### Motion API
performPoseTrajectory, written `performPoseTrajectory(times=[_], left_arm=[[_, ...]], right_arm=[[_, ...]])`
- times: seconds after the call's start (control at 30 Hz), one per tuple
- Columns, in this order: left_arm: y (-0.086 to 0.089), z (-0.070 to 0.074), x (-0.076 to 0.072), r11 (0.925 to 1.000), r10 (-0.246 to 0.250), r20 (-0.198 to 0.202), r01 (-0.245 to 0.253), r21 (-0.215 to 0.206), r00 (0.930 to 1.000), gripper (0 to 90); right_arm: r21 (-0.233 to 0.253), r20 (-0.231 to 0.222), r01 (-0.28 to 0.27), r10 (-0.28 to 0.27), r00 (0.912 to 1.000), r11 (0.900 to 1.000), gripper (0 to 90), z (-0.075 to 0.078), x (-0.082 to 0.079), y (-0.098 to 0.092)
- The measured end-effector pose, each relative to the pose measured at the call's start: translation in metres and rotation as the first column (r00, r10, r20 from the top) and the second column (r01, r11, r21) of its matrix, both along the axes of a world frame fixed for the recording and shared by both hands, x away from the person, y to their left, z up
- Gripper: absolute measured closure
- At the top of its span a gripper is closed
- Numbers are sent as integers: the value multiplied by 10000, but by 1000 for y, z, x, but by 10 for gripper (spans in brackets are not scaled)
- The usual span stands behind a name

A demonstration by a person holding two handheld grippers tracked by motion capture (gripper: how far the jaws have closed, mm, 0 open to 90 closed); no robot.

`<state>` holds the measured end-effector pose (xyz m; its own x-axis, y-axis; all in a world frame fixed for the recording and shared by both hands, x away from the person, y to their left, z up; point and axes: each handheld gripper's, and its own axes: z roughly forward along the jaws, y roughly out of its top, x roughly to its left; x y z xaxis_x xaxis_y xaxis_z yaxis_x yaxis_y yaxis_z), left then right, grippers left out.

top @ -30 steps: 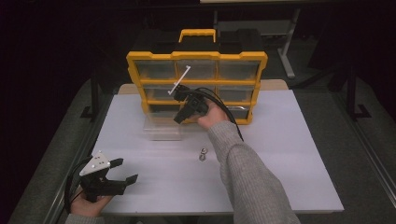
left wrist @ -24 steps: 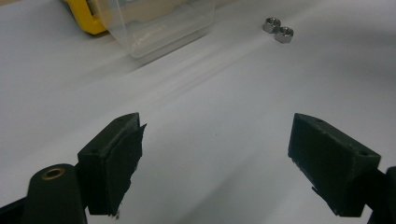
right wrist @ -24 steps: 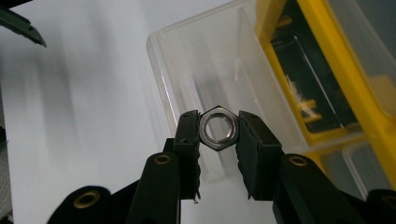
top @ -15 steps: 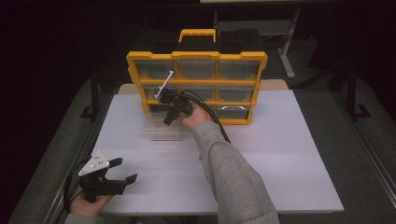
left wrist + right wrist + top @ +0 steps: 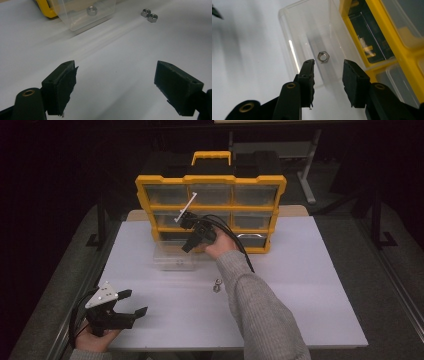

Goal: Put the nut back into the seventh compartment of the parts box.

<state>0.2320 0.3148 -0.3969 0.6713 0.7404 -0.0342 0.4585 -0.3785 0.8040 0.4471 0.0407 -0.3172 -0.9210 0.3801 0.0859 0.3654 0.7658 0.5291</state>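
A clear plastic drawer (image 5: 172, 259) lies pulled out on the white table in front of the yellow organizer box (image 5: 210, 182). One steel nut (image 5: 323, 56) rests inside the drawer (image 5: 307, 32). My right gripper (image 5: 189, 245) hovers over it, open, its jaws (image 5: 328, 67) standing apart just above the nut with nothing between them. Two more nuts (image 5: 217, 285) lie loose on the table. My left gripper (image 5: 138, 301) rests at the near left corner, wide open and empty (image 5: 115, 75). It faces the drawer (image 5: 85, 12) and the loose nuts (image 5: 149, 15).
The organizer has several clear drawers in a yellow frame (image 5: 387, 47) and a handle (image 5: 211, 156) on top; one slot at the lower left stands empty. A cable (image 5: 235, 237) trails from the right gripper. The white table (image 5: 310, 285) is bare to the right.
The right gripper swung left over the pulled-out drawer, then eased back a little to the right. The left gripper has stayed still.
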Motion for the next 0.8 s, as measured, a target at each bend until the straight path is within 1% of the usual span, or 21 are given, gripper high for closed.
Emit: performPoseTrajectory(times=[0.03, 0.07, 0.1, 0.13, 0.17, 0.2, 0.23, 0.27, 0.3, 0.33, 0.4, 0.47, 0.57, 0.63, 0.67, 0.8], left_arm=[[0, 0, 0, 10000, -20, 3, 20, 37, 10000, 173], [0, 0, 0, 10000, -27, -3, 27, 28, 10000, 173], [0, 0, 0, 9999, -62, -4, 62, 99, 10000, 173], [0, 0, 0, 9999, -62, -4, 62, 99, 10000, 173], [0, 0, 0, 9998, -78, -24, 78, 184, 10000, 173], [0, 0, 0, 9998, -78, -24, 78, 184, 10000, 173], [-1, 0, 1, 9999, -38, -2, 38, 129, 10000, 173], [-1, 0, 1, 9999, -38, -2, 38, 129, 10000, 173], [-1, 0, 1, 9999, -49, -13, 49, 148, 10000, 173], [-1, 0, 0, 9999, -35, -38, 36, 154, 10000, 173], [-1, 0, 0, 9999, -23, -38, 24, 139, 10000, 173], [-2, -1, 0, 9999, -4, -28, 5, 108, 10000, 173], [-3, -1, 0, 10000, 1, -34, -1, 70, 10000, 173], [-3, -1, 0, 9999, -13, -34, 14, 104, 10000, 173], [-3, -1, 1, 9998, -71, -19, 72, 196, 10000, 173], [-4, -1, 0, 9999, -56, -39, 56, 158, 10000, 173]], right_arm=[[112, 35, 34, -35, 10000, 9999, 603, 2, -3, -5], [210, 115, 40, -42, 9999, 9998, 601, 3, -7, -15], [210, 177, 99, -103, 9998, 9997, 602, 4, -9, -20], [210, 177, 99, -103, 9998, 9997, 602, 4, -9, -20], [248, 204, 144, -149, 9997, 9996, 602, 5, -14, -30], [248, 204, 144, -149, 9997, 9996, 602, 5, -14, -30], [302, 182, 169, -174, 9997, 9994, 600, 4, -19, -39], [302, 182, 169, -174, 9997, 9994, 600, 4, -19, -39], [277, 130, 212, -216, 9997, 9994, 595, 3, -22, -45], [215, 141, 263, -266, 9995, 9994, 595, -1, -27, -53], [185, 35, 354, -355, 9994, 9992, 592, -5, -32, -60], [172, 147, 263, -266, 9995, 9995, 590, -12, -36, -66], [177, 85, 234, -236, 9997, 9996, 586, -19, -40, -72], [156, -5, 280, -280, 9996, 9995, 580, -26, -44, -78], [202, -80, 307, -305, 9995, 9993, 577, -33, -48, -83], [190, -251, 474, -470, 9986, 9987, 569, -45, -56, -91]])
